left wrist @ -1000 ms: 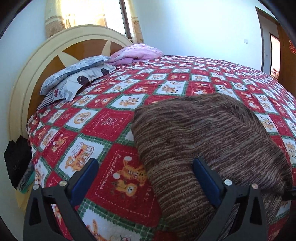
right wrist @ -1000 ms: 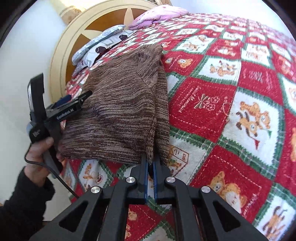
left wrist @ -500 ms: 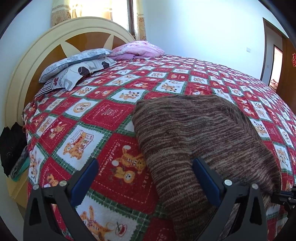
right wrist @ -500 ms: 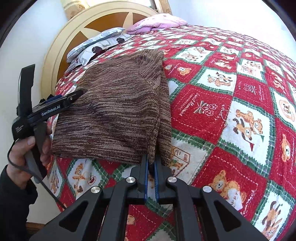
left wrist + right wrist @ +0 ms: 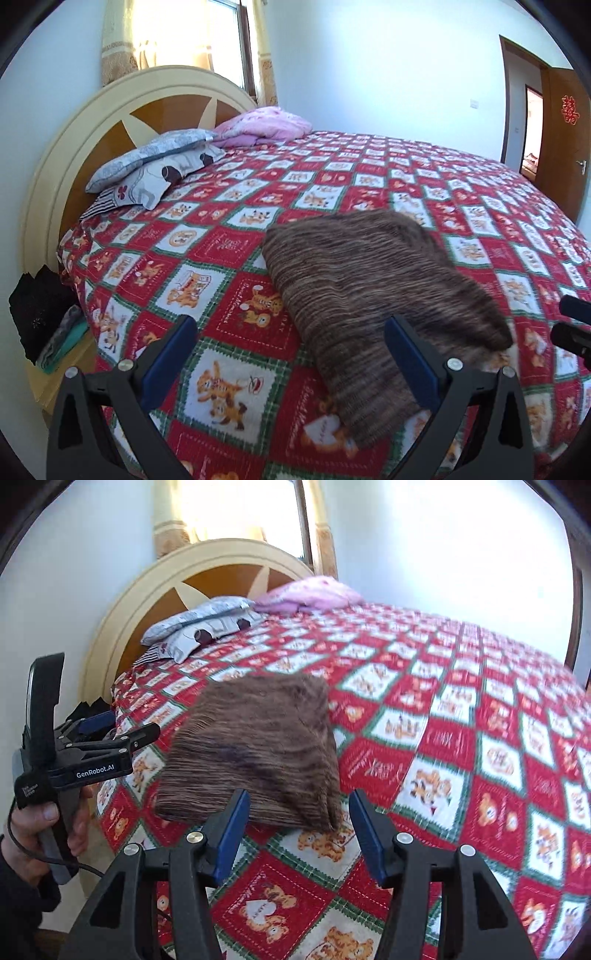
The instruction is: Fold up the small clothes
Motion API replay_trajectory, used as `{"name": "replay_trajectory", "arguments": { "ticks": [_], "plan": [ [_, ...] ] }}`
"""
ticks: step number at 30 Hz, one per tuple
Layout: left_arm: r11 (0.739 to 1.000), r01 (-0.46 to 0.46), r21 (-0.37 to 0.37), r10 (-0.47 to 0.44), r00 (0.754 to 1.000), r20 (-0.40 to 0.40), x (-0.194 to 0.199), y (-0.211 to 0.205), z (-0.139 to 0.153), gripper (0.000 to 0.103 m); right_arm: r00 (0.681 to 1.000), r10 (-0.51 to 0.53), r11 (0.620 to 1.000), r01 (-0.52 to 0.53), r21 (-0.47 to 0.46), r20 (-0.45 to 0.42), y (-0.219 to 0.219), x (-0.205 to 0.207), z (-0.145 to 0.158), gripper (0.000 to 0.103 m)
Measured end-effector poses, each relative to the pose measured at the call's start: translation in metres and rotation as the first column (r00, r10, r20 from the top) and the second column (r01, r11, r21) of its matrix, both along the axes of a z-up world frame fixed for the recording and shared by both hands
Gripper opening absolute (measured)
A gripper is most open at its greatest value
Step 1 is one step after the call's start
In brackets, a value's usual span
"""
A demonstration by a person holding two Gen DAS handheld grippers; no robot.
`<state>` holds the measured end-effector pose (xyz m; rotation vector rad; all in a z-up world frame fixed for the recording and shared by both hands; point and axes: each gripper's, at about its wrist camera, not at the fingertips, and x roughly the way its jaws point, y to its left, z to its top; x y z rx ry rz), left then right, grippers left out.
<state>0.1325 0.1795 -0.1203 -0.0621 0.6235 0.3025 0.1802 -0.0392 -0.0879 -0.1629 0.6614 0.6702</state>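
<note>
Fingers (image 5: pixel 229 830) above red quilt (image 5: pixel 461 746)

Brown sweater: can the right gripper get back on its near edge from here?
Probably yes. The right gripper has its jaws opening, nothing between them, and the brown sweater lies just ahead on the quilt, nothing between.

**Release of the folded knit**

We see the right gripper (image 5: pixel 297 825), shut a second ago on the near edge of the brown knit garment (image 5: pixel 258 746), now with its jaws opening and the pads clear of the cloth, which lies flat on the quilt (image 5: pixel 424 738). Both wrist views now stand higher and further back: more of the headboard (image 5: pixel 110 122), window and wall shows. The left gripper (image 5: pixel 290 352), formerly over the garment's edge, now sits off it.
</note>
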Motion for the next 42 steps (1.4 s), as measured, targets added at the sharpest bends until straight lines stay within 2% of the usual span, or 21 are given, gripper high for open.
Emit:
{"name": "replay_trajectory", "arguments": {
  "ticks": [10,16,42],
  "plan": [
    [1.000,0.000,-0.004,0.000,0.993,0.118,-0.026,-0.006,0.040,0.103,0.986,-0.037,0.996,0.023,0.085,0.160,-0.015,-0.037,0.042,0.058],
    [1.000,0.002,0.009,-0.004,0.989,0.148,-0.033,-0.010,0.048,0.103,0.974,-0.028,0.995,0.006,0.102,0.225,-0.015,-0.053,0.053,0.063],
    [1.000,0.012,0.024,-0.016,0.989,0.148,-0.036,-0.019,0.051,0.103,0.971,-0.024,0.993,-0.004,0.119,0.239,-0.012,-0.061,0.054,0.064]
  ]
}}
